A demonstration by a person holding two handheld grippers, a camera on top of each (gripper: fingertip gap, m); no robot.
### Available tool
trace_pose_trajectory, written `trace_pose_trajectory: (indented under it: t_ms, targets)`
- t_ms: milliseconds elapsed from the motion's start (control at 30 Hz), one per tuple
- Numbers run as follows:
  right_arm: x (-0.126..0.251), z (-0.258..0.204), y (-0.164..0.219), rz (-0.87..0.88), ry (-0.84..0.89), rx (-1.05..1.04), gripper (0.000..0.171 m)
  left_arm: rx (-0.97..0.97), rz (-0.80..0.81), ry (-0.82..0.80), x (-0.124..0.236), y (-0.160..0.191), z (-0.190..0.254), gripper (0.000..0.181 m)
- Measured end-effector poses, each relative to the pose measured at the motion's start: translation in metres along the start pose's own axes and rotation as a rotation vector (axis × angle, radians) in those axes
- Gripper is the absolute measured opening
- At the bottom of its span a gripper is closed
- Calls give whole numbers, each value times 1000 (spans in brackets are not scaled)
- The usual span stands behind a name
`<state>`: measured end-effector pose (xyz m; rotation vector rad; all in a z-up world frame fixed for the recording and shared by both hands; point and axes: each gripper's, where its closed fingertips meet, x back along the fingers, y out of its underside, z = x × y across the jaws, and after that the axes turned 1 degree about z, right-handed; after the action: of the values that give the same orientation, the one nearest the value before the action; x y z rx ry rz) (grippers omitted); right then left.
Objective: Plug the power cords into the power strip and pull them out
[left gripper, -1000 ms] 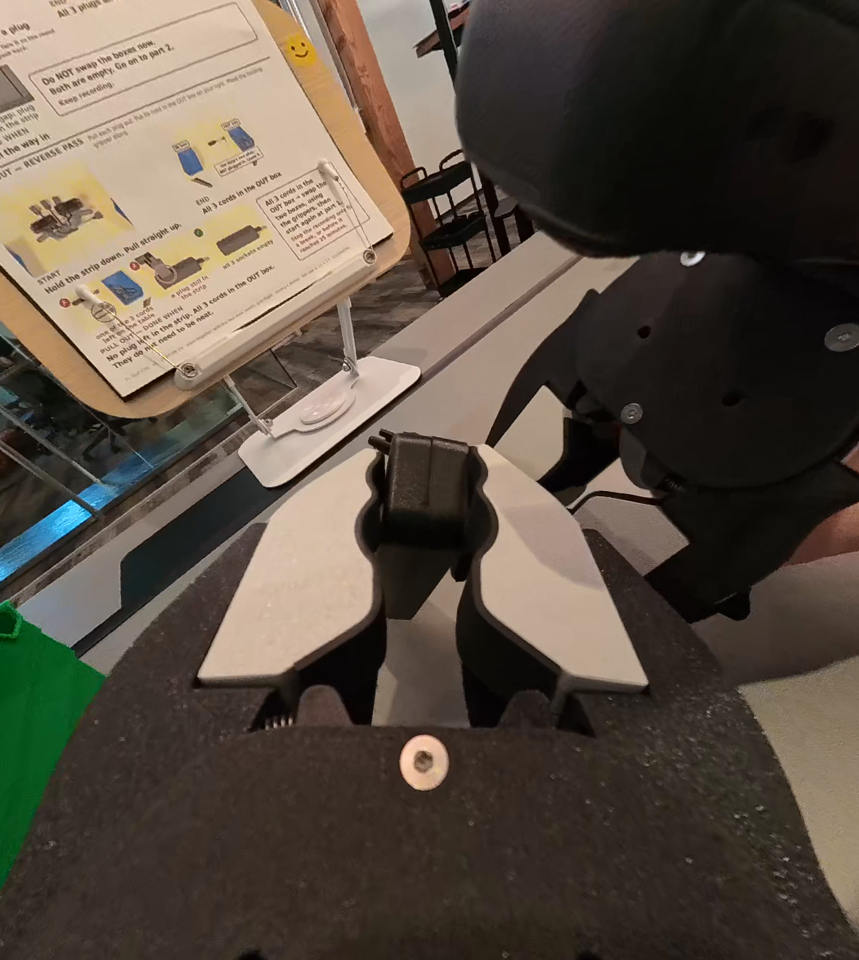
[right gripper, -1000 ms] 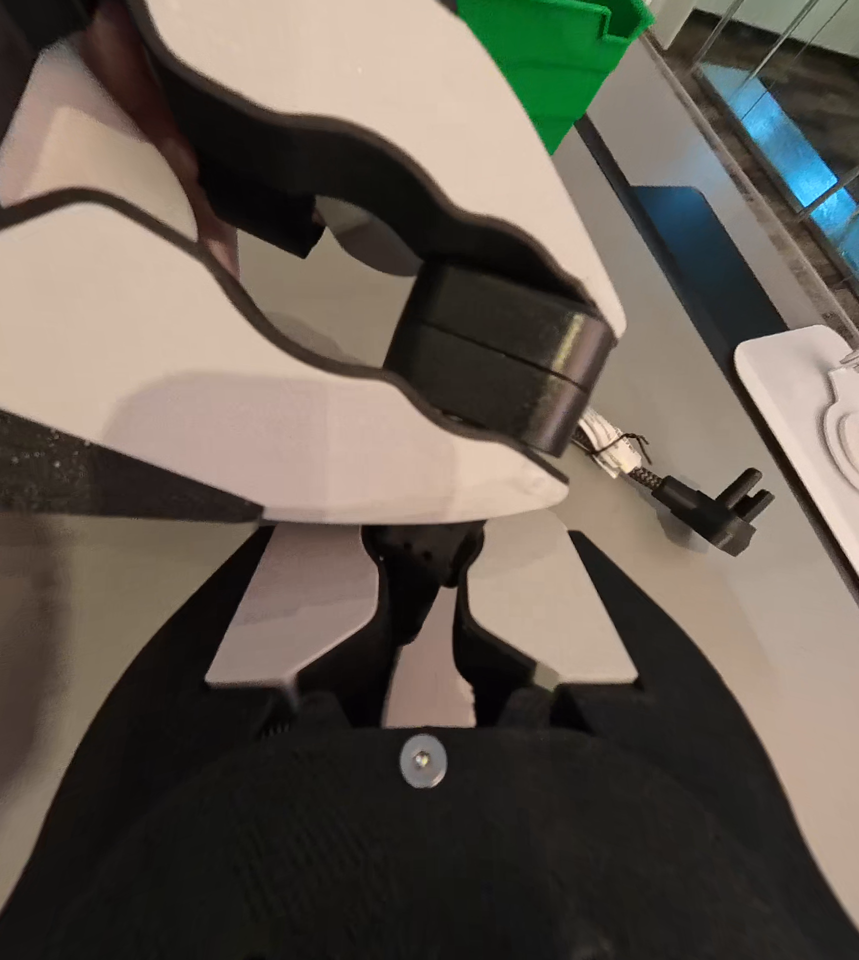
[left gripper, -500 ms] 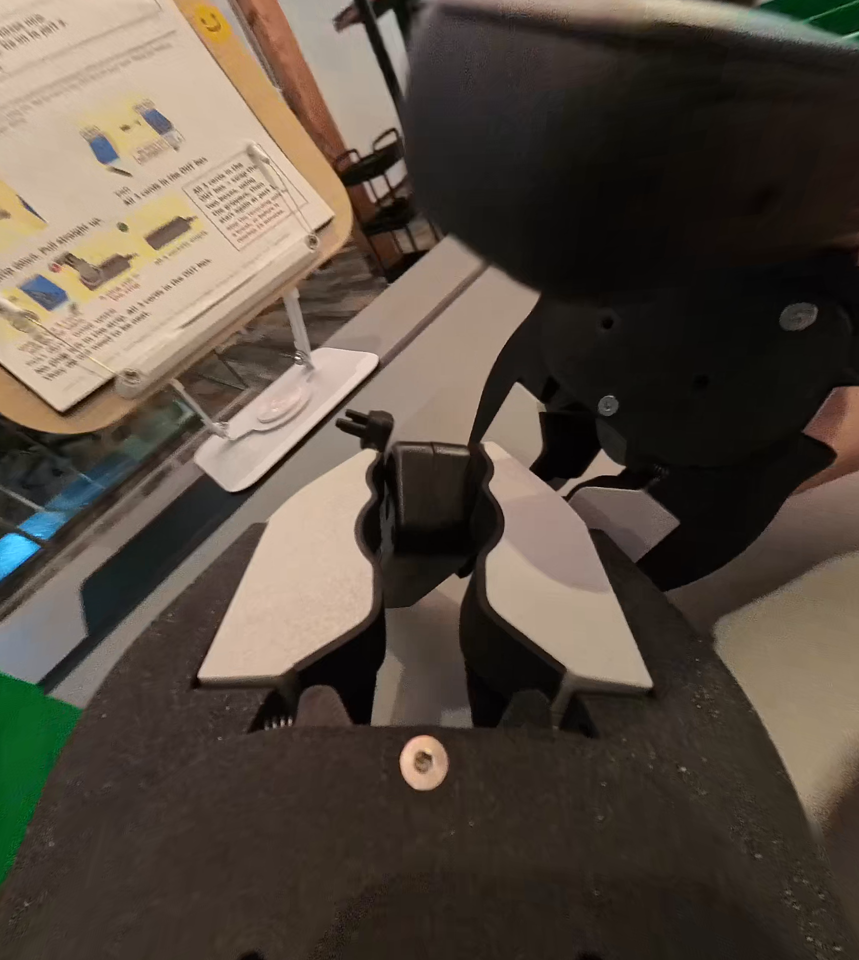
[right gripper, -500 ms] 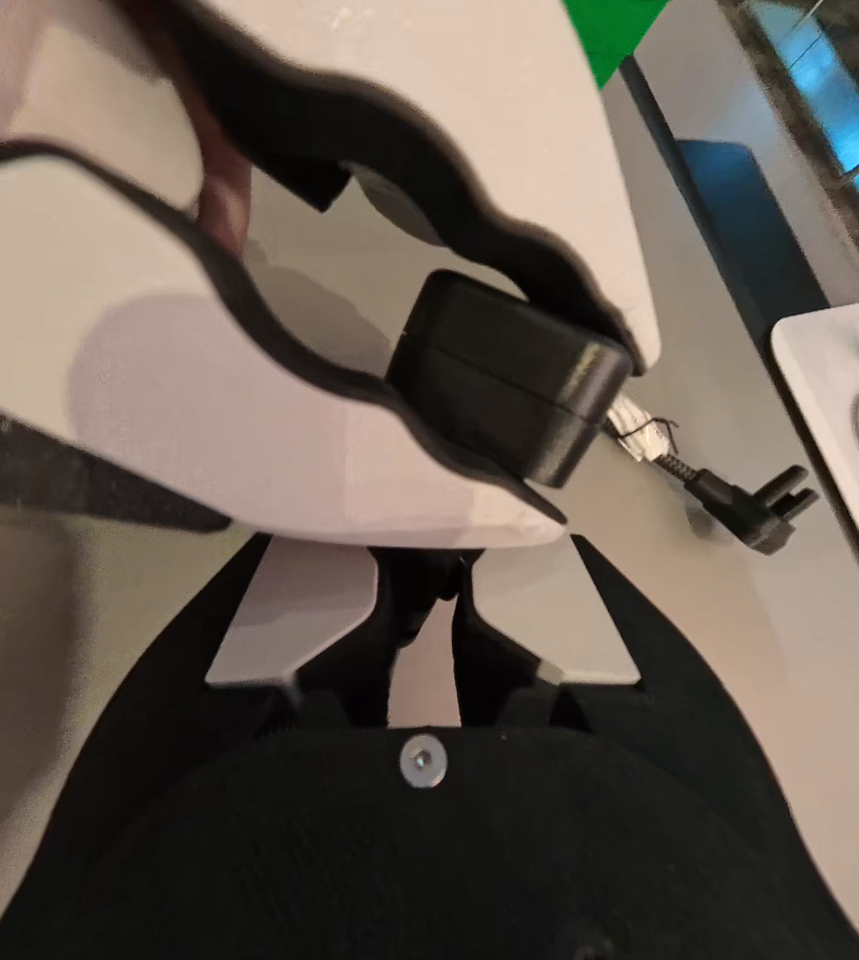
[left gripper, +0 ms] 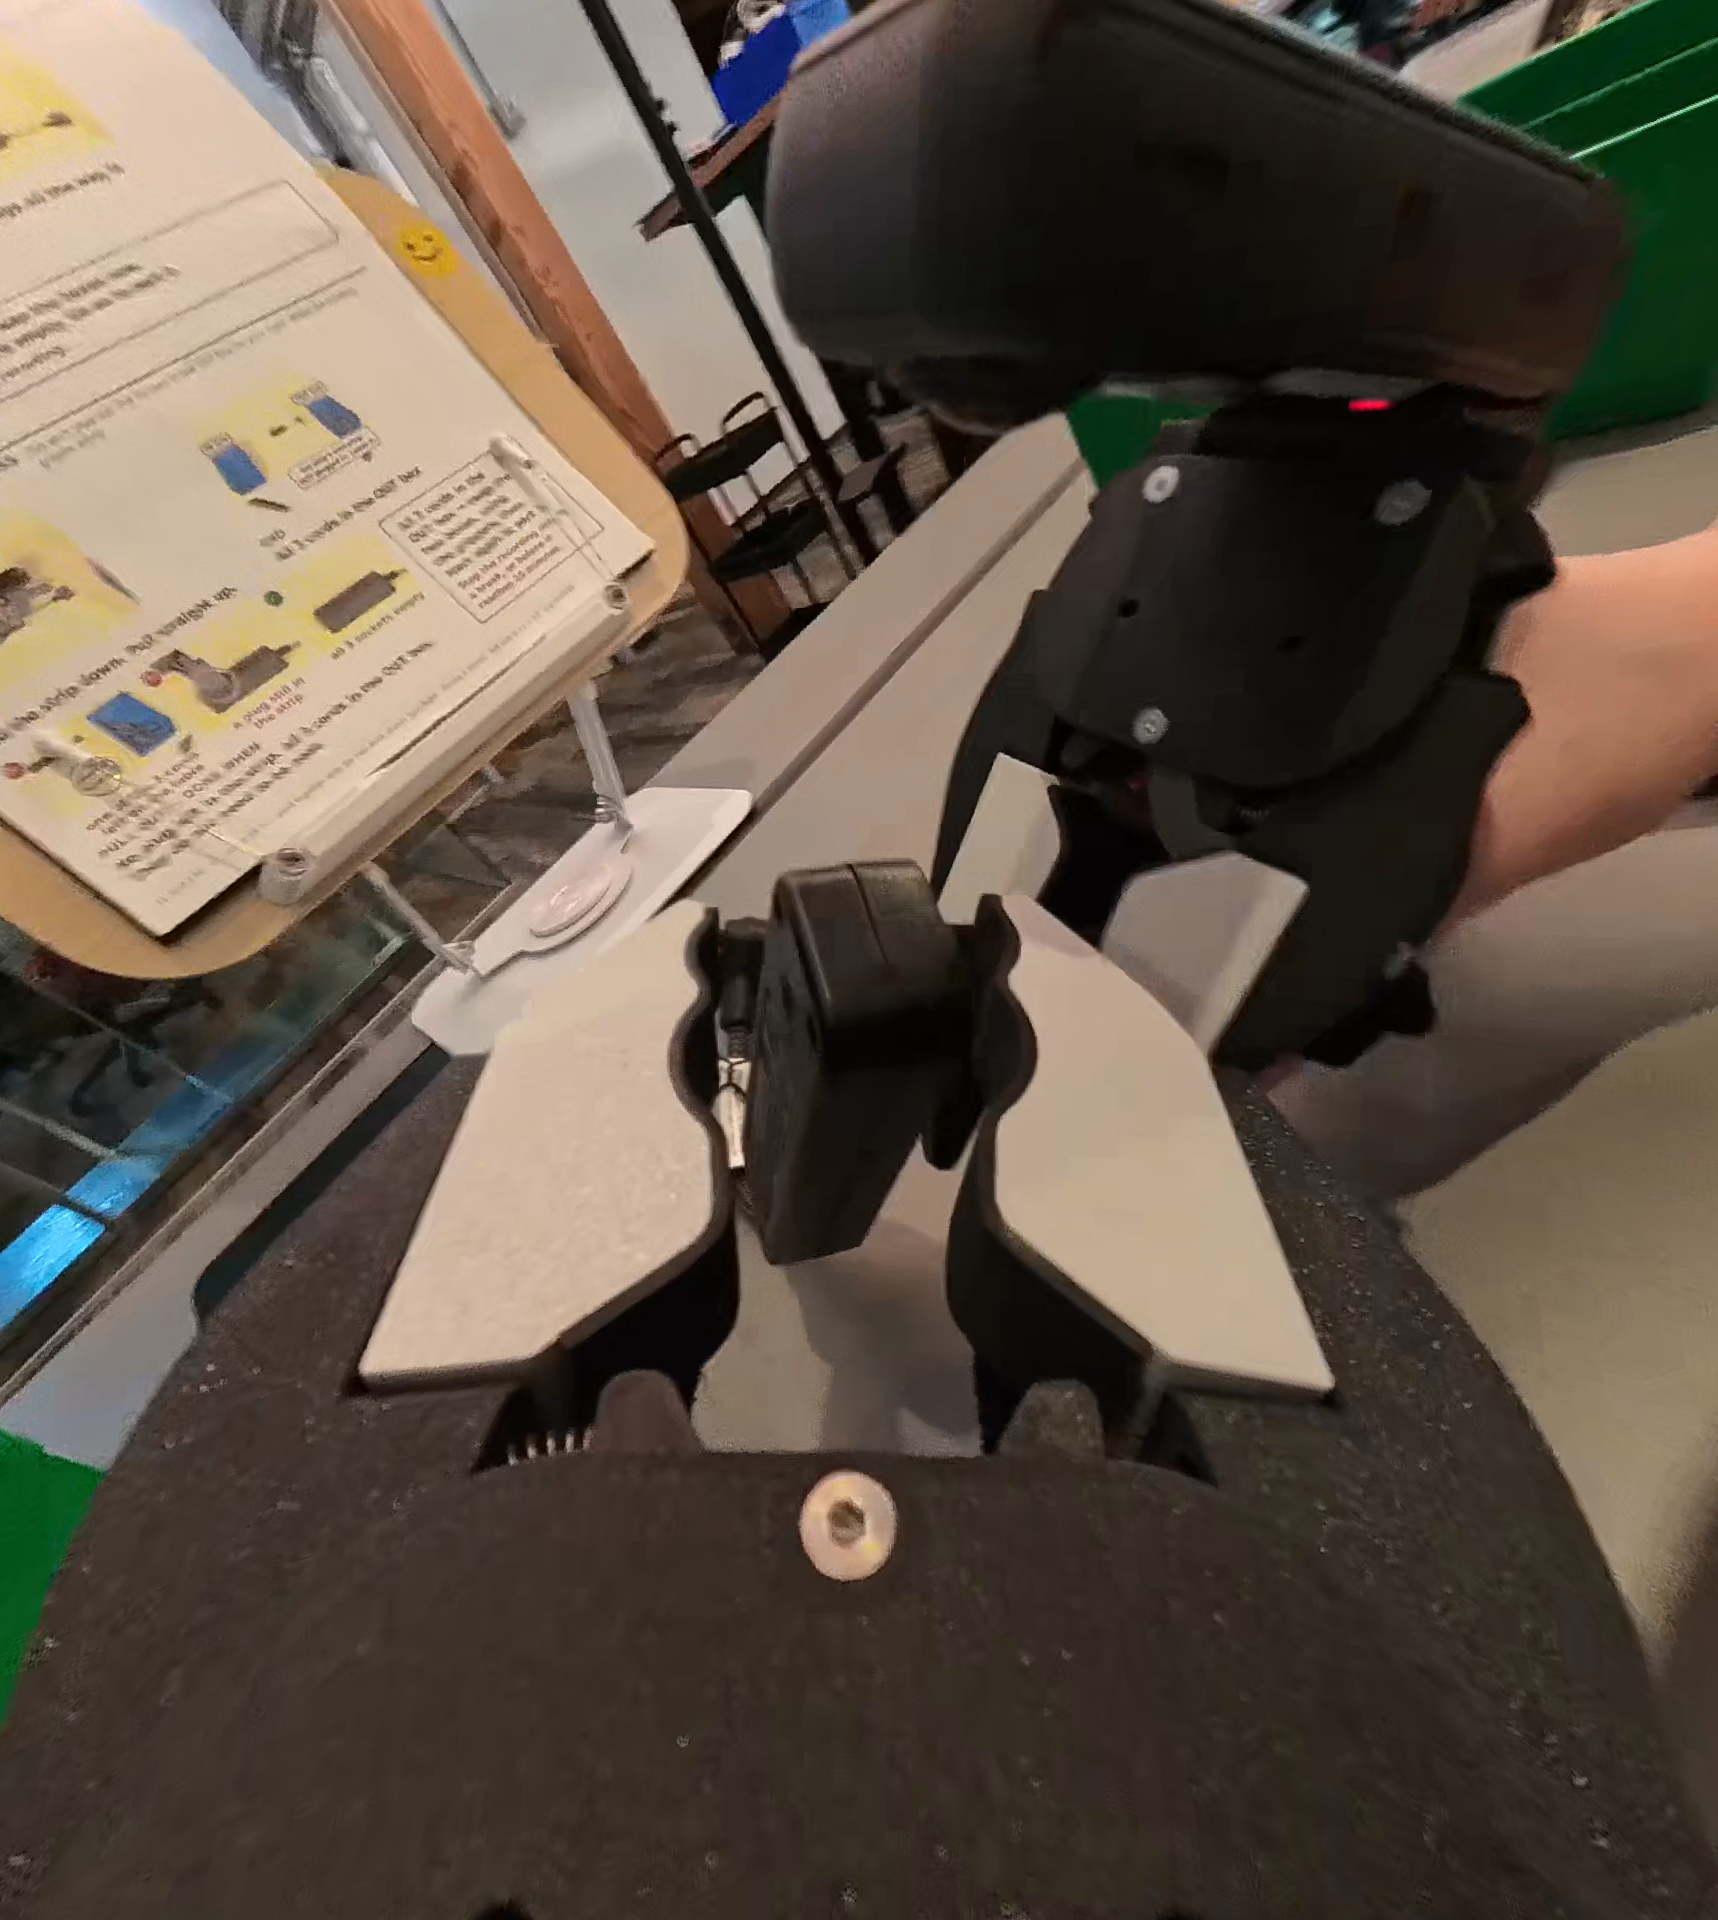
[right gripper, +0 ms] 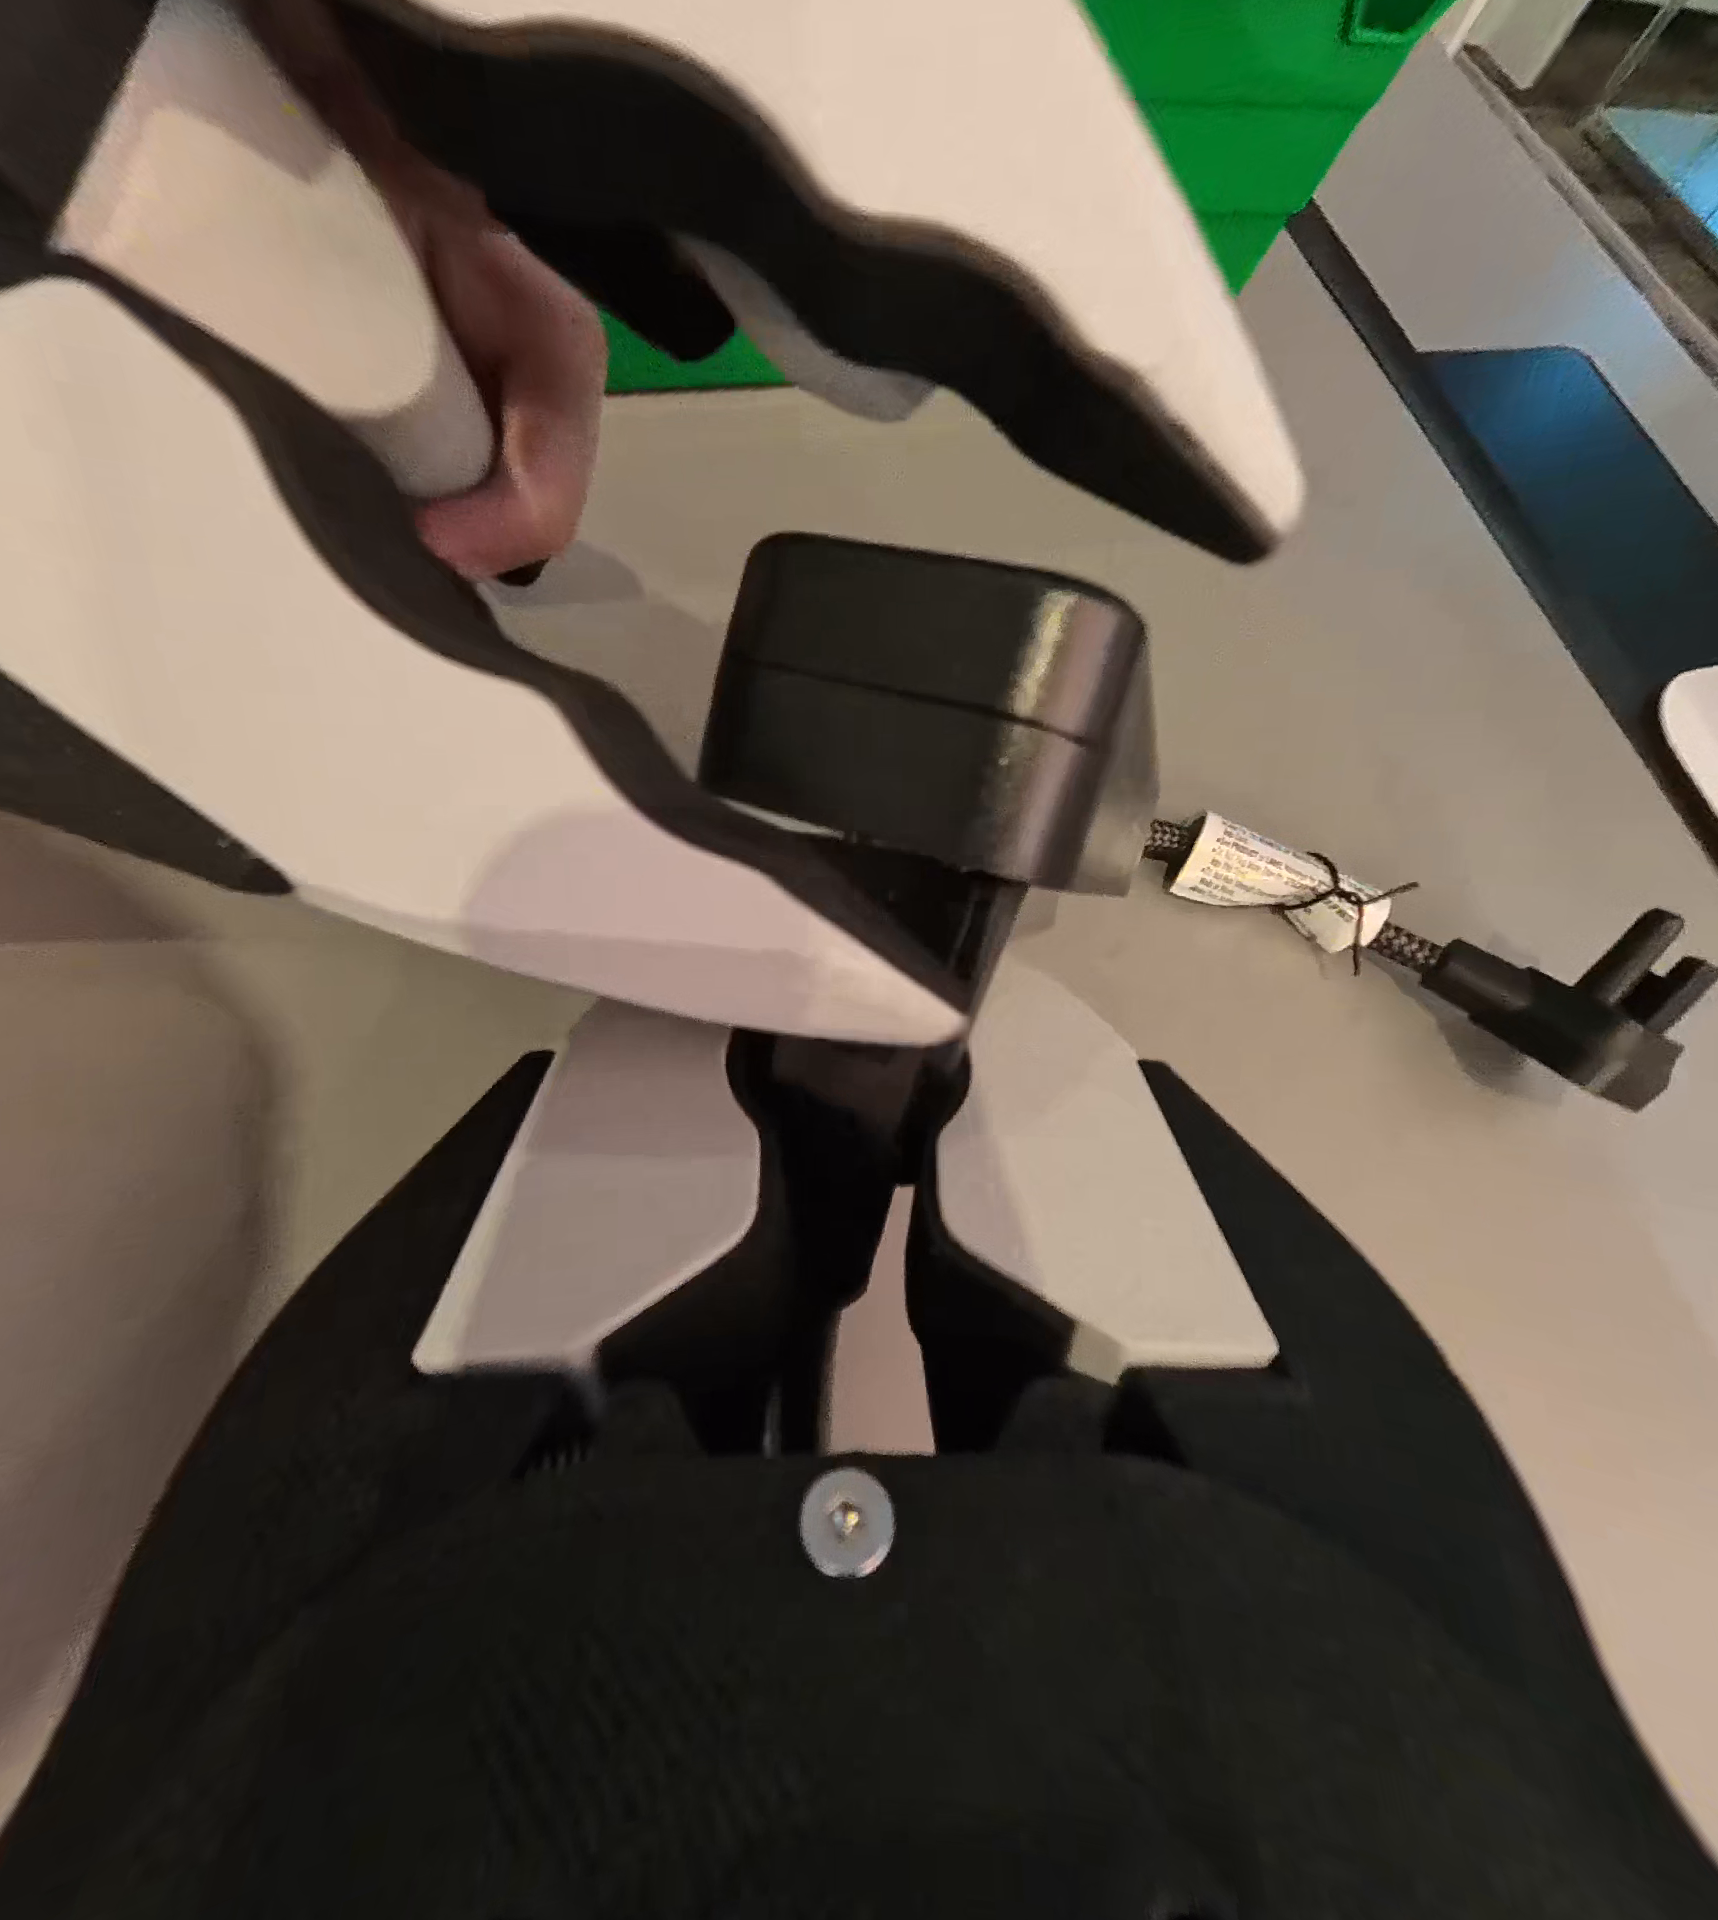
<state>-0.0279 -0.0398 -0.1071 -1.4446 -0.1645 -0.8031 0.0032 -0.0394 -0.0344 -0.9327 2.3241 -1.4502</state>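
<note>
Here the left tongs [left gripper: 850,925] stood open around a black power adapter [right gripper: 928,717]. In the right wrist view the block touched only the lower finger [right gripper: 419,779], with a clear gap to the upper one. The right tongs [right gripper: 839,1081] were closed on a black part under the adapter, though the left finger hid their tips in part. A bare hand [left gripper: 1613,707] held that right tool.

From the adapter a braided cable [right gripper: 1406,951] ran to a black angled plug [right gripper: 1561,1023] lying on the grey bench [right gripper: 1354,623]. A white label [right gripper: 1260,883] with small print, tied on with black thread, wrapped the cable near the adapter.

A printed instruction sheet [left gripper: 211,520] with pictures leaned on a white stand [left gripper: 668,831] at the bench edge, and a green bin [right gripper: 1239,104] sat beyond.
</note>
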Motion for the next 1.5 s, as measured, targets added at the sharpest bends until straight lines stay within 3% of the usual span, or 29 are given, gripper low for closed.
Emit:
trace_pose_trajectory:
  t_ms: [133,333,467,533,667,833,1000,1333,1500]
  targets:
    - [9,6,-5,45,-54,-126,22,90,-34,54,10,11,-9,44]
    - [10,8,-3,24,-50,-122,23,92,-43,82,7,11,-2,47]
    - [7,7,-1,10,-30,-108,23,36,-42,29,5,8,-3,46]
    - [8,8,-3,28,-43,-139,23,33,-1,11,6,2,-4,36]
    - [5,8,-1,25,-26,-132,23,-103,-38,-66,8,2,-8,42]
    - [5,13,-9,72,18,-211,22,-204,-32,-201,4,-5,-11,25]
    - [1,12,-5,54,52,-144,22,-31,-36,-176,-5,1,-10,29]
    - [-6,15,1,48,146,-83,19,-1,-59,-206,-9,9,-9,30]
    - [-10,15,-1,72,200,-187,19,-20,-60,-290,-11,9,-13,35]
